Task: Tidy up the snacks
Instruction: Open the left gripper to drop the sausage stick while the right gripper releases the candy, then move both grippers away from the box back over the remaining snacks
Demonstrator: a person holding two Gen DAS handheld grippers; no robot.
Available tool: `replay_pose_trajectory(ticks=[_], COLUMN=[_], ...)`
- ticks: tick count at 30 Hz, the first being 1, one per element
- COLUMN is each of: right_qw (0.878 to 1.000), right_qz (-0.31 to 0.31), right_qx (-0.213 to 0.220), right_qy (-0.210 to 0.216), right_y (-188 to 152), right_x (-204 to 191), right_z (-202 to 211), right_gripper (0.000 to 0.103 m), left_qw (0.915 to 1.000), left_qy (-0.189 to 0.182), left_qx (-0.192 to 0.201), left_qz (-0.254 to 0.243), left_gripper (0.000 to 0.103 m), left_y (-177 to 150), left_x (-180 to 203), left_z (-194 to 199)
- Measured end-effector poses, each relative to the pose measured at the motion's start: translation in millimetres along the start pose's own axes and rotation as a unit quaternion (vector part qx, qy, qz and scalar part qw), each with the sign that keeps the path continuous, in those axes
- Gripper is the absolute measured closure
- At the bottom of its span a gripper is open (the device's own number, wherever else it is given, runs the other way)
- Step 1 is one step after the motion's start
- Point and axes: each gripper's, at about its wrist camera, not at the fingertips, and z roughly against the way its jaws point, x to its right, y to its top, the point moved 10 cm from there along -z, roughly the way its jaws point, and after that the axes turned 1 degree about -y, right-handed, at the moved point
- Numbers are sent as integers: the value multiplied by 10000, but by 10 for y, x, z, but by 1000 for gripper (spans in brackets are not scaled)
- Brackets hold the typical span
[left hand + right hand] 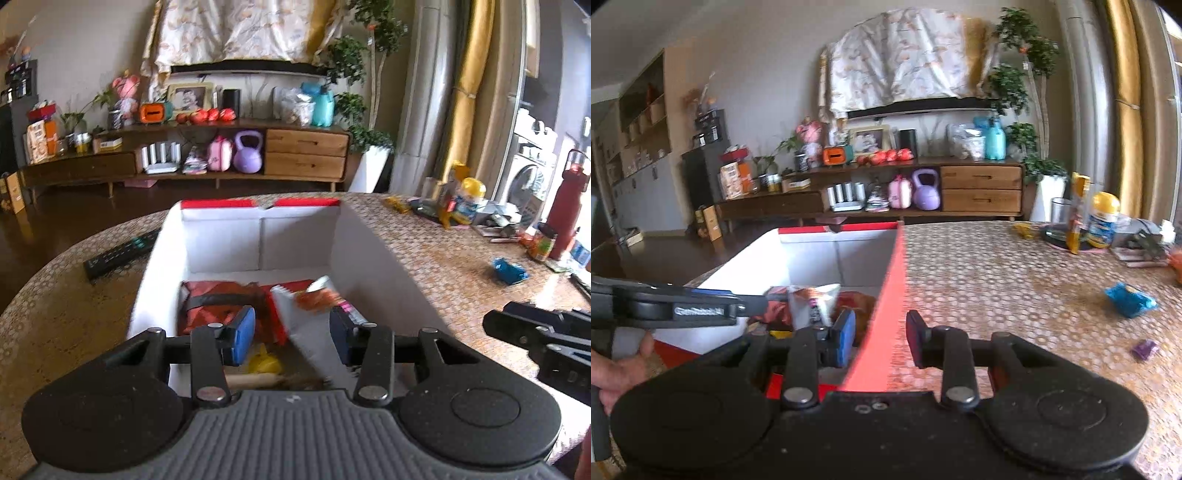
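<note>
Left wrist view: left gripper point(291, 334) poised over the near end of a white box point(373, 258) with red rim, which stands on the patterned surface point(424, 251). Blue-padded fingers point(245, 328) apart, nothing pressed between them. A white-and-orange snack packet point(314, 299), blurred, sits tilted in the gap just ahead of the fingers, seemingly loose above the box contents. Box holds a red snack bag point(214, 302) on its floor, a yellow item point(264, 363) near the front wall. Black remote point(118, 254) on the surface left of the box. Blue packet point(509, 271) well to the right, near a red bottle point(565, 206). Right gripper point(546, 339) enters at the right edge.

Right wrist view: right gripper point(881, 338) straddles the red right wall point(894, 280) of the box, one finger inside, one outside. Fingers point(846, 336) slightly apart; the wall passes between them, not visibly pinched. Left gripper point(701, 306) reaches in from the left, a hand point(620, 369) on its handle. White packet point(812, 302) upright in the box beyond its tip. Blue packet point(1130, 299) and a small purple packet point(1145, 349) lie on the surface to the right, apart from the box
</note>
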Motion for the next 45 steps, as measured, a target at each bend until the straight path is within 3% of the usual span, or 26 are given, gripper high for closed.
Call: replay_pose_trajectory(ticks=[2, 10, 13, 18, 22, 34, 36, 43, 45], right_qw=[9999, 9978, 9968, 9944, 9916, 9825, 9807, 9759, 9743], right_qz=[-89, -319, -372, -496, -660, -1001, -1060, -1221, -1261], right_qx=[8, 69, 87, 123, 105, 48, 40, 10, 0], right_qy=[-146, -578, -698, -921, -1109, -1573, -1644, -1808, -1869], right_y=[-21, -110, -141, -189, -239, -392, -414, -491, -506], right_x=[136, 557, 679, 918, 1136, 1698, 1785, 2043, 2108], right_z=[17, 101, 127, 183, 210, 273, 282, 298, 298], right_gripper=[73, 73, 72, 69, 67, 63, 56, 54, 48], left_qw=[9999, 9984, 9977, 9960, 9943, 9867, 9856, 9803, 9787], left_qy=[-104, -435, -516, -673, -791, -1236, -1290, -1489, -1535], left_qx=[68, 64, 77, 75, 49, 17, 22, -116, -145], left_qz=[-45, -345, -422, -577, -708, -1051, -1090, -1289, -1357], left_gripper=[44, 43, 31, 30, 23, 18, 18, 18, 18], left_y=[31, 46, 52, 56, 46, 152, 171, 199, 220], left_x=[110, 532, 661, 901, 1110, 1762, 1862, 2193, 2293], left_z=[10, -60, -80, -106, -137, -310, -348, -510, -565])
